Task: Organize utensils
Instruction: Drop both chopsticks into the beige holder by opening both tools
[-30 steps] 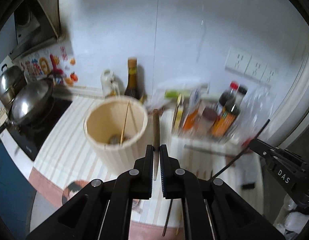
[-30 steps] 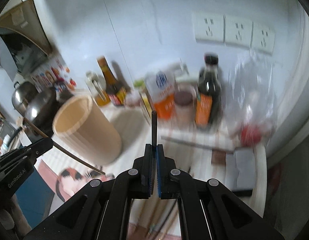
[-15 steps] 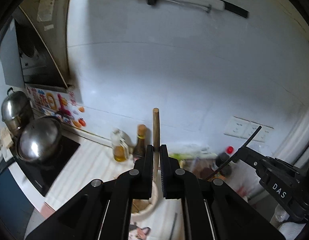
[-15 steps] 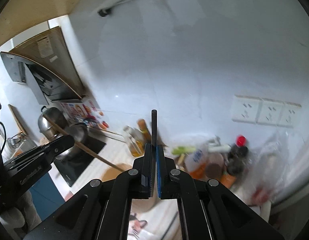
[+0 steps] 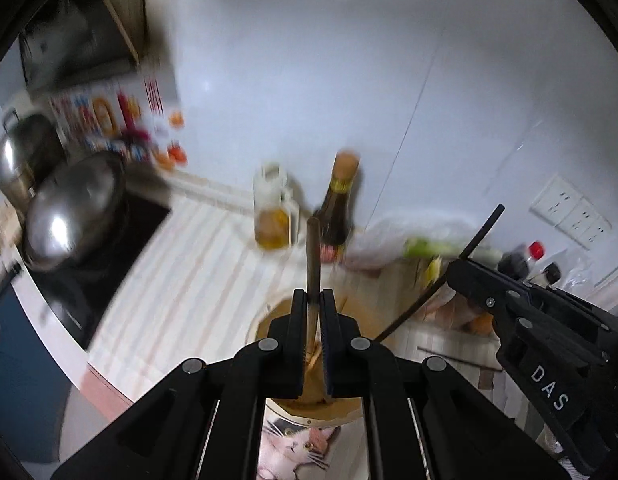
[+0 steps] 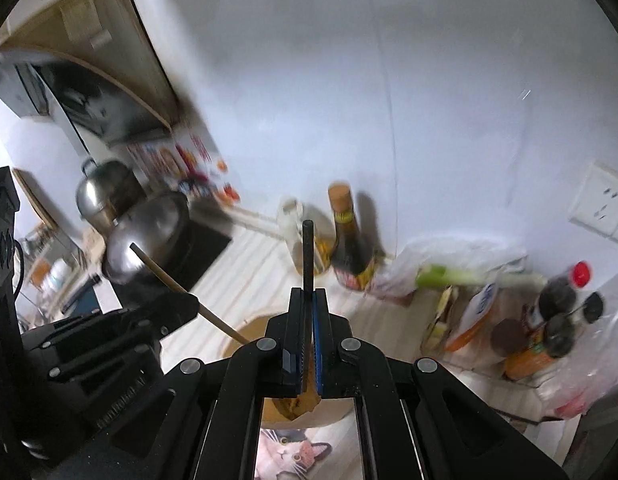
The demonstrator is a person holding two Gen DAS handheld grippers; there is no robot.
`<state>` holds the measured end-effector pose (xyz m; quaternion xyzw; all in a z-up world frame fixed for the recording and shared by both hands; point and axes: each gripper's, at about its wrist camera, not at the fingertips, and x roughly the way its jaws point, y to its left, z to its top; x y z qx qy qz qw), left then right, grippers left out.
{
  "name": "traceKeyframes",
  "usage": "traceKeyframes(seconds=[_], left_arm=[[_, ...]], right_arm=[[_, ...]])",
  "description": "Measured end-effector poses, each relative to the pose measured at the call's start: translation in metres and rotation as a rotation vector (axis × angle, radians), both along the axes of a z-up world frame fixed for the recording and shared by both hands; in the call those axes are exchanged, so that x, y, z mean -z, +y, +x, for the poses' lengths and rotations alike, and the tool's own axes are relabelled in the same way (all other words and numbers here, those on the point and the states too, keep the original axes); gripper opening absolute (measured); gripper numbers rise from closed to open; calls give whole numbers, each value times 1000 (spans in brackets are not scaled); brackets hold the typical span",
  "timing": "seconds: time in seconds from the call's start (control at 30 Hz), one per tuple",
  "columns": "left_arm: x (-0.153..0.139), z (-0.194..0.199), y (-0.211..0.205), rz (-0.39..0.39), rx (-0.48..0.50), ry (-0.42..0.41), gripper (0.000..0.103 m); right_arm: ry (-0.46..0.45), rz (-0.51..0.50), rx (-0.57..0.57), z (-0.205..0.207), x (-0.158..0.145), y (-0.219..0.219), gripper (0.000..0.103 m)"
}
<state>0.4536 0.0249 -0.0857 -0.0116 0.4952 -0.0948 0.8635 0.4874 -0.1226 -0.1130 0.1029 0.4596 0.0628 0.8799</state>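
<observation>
**Both grippers clamped on chopsticks above the holder, frames blurred**

Left edge, both views: steel stockpot [image 6: 105,196] and domed wok lid [image 5: 69,208] on the black cooktop [image 5: 121,248], smeared by motion blur. Colourful sticker panel [image 5: 121,116] on the wall behind them, print unreadable. Range hood [image 6: 93,100] cut off at the frame edge.

Centre: oil jug [image 5: 274,208] and dark sauce bottle [image 5: 337,208] stand side by side at the wall on the striped counter [image 5: 197,280]. Bottle label blurred.

Left gripper [image 5: 313,300]: jaws pinched on a wooden chopstick [image 5: 313,256], its end sticking up past the fingertips. Its lower part is hidden behind the jaws. Right gripper [image 6: 308,300]: jaws clenched on a black chopstick [image 6: 308,256], same upright pose, lower end hidden too.

Wooden utensil holder [image 5: 281,316] sits just below both grippers, mostly covered by the gripper bodies; only rim arcs and part of the inside show. Contents hard to make out. Cat-print mat [image 6: 293,456] peeks out beneath it.

Right of centre: green leek [image 6: 453,274] lying on plastic bags. Cluster of condiment bottles [image 6: 557,320] at the far right, blurred. Wall sockets [image 5: 573,212] above them. One more dark chopstick [image 5: 461,358] lies flat on the counter, partly behind the right gripper in the left wrist view.
</observation>
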Motion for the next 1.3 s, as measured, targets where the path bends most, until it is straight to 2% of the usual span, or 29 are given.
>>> traceKeyframes(seconds=[0.2,0.43,0.47,0.53,0.57,0.6,0.63,0.67,0.8,0.83,0.87,0.93,1.07,1.3], left_arm=[[34,19,5,-8,-1,95,4],[45,32,10,-28,-24,160,9],[44,34,13,-24,-31,158,9],[37,33,16,-11,-44,135,10],[34,32,18,-1,-49,125,19],[28,30,21,8,-63,110,44],[25,30,24,17,-77,96,61],[21,29,27,22,-92,82,85],[11,15,41,32,-136,27,89],[10,11,44,40,-149,13,92],[9,4,46,50,-163,-10,103],[8,-7,47,81,-181,-53,103],[13,-31,44,137,-201,-99,103],[32,-77,24,117,-164,-80,103]], right_arm=[[111,-9,-2,20,49,6,4],[211,-15,-11,40,76,9,6],[217,-4,-10,41,76,8,8],[205,2,8,40,71,4,33],[196,6,17,39,67,2,37],[187,14,24,37,61,-1,39],[179,21,30,36,55,-3,41],[170,23,38,34,51,-6,42],[125,-30,67,20,34,-11,57],[119,-48,69,17,33,-12,67],[115,-74,76,12,32,-13,73],[104,-111,86,0,33,-16,97],[85,-149,112,-27,37,-23,100],[94,-127,193,-85,47,-59,103]])
